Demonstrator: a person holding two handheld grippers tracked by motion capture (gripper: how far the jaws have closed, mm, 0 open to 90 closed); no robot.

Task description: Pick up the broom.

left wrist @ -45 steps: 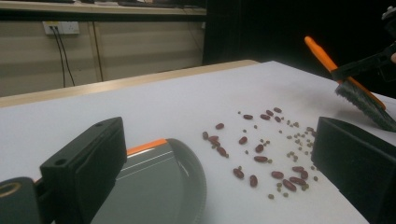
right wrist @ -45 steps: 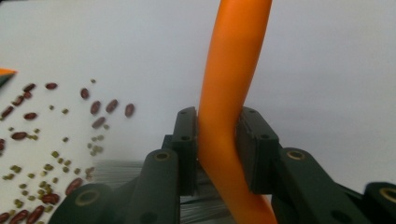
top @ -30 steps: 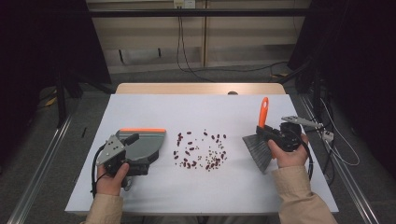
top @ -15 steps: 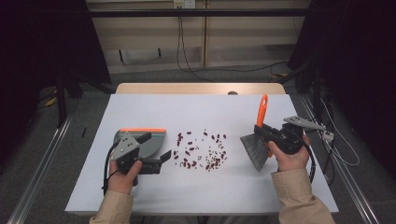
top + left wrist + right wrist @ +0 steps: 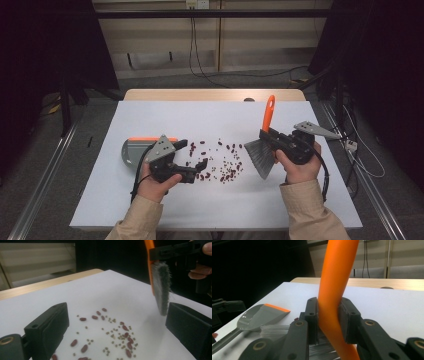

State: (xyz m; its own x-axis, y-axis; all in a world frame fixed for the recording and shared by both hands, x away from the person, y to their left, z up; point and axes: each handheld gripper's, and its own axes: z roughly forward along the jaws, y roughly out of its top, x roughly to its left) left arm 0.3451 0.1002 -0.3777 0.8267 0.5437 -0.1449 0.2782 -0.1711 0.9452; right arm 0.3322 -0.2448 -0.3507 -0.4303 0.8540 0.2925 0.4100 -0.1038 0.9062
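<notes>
Brush handle clamped in right hand-held gripper; left hand-held gripper gapes empty.

surface: white rectangular top with pale wood far edge | wall: beige panelled, black cables hanging | floor: grey | sides: dark

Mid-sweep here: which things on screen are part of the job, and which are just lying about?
In the job:
- brush, clamped by its orange handle in the right tool
- dustpan, lying on the table
- scattered beans
- left tool, open

Lying about:
- cables on the floor behind the table
- plug at the table's right
</notes>
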